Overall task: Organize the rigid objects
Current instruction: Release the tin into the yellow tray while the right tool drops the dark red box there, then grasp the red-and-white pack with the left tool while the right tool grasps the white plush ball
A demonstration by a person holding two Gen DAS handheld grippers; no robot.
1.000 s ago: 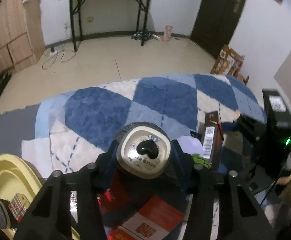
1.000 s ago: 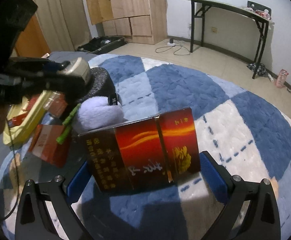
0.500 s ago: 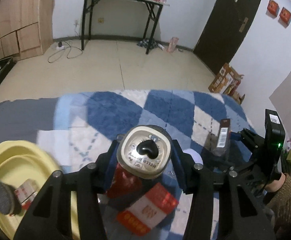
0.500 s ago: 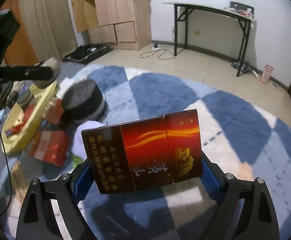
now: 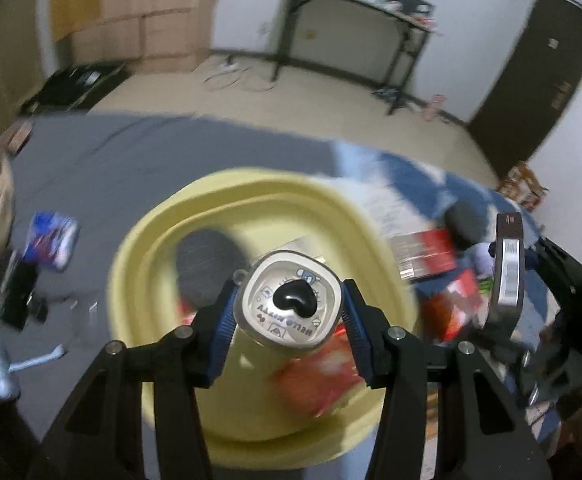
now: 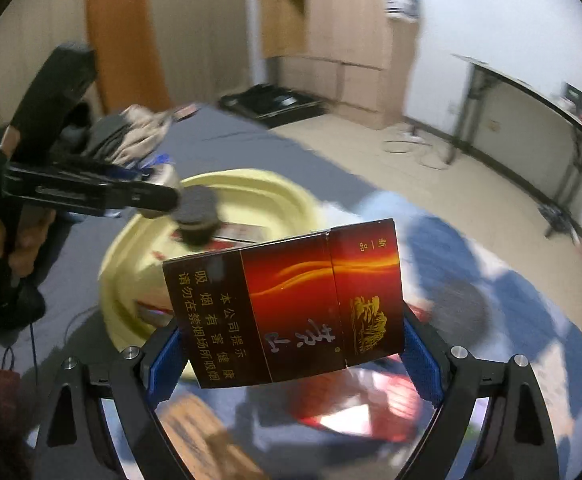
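**A:** What have you got hold of right now?

**B:** Two things. My left fingers (image 5: pixel 289 312) are clamped on a small rounded tin (image 5: pixel 290 304) with a black heart on its lid, held above the yellow basin (image 5: pixel 143 248). My right fingers (image 6: pixel 291 350) are clenched on a dark red cigarette box (image 6: pixel 291 304), gripped at its two ends with its printed face turned to the camera.

**A:** Where is the basin?

**B:** On the bed, on the grey sheet beside the edge of the blue and white rug (image 6: pixel 471 256). It already holds a dark round puck (image 5: pixel 207 256) and some red packets (image 5: pixel 319 376). More red packets (image 5: pixel 427 254) and another dark round piece (image 6: pixel 457 312) lie out on the rug.

**A:** Which step is this, then?

**B:** I'd say the drop-off: the tin is over the basin's middle, the box a little short of its near rim. Both views are smeared, so I can't tell how high the tin hangs.

**A:** And next?

**B:** Probably lower the tin onto a free patch of the basin floor, clear of the puck, and let go. Then the box wants carrying over the rim and laying flat, so it doesn't topple onto the packets.
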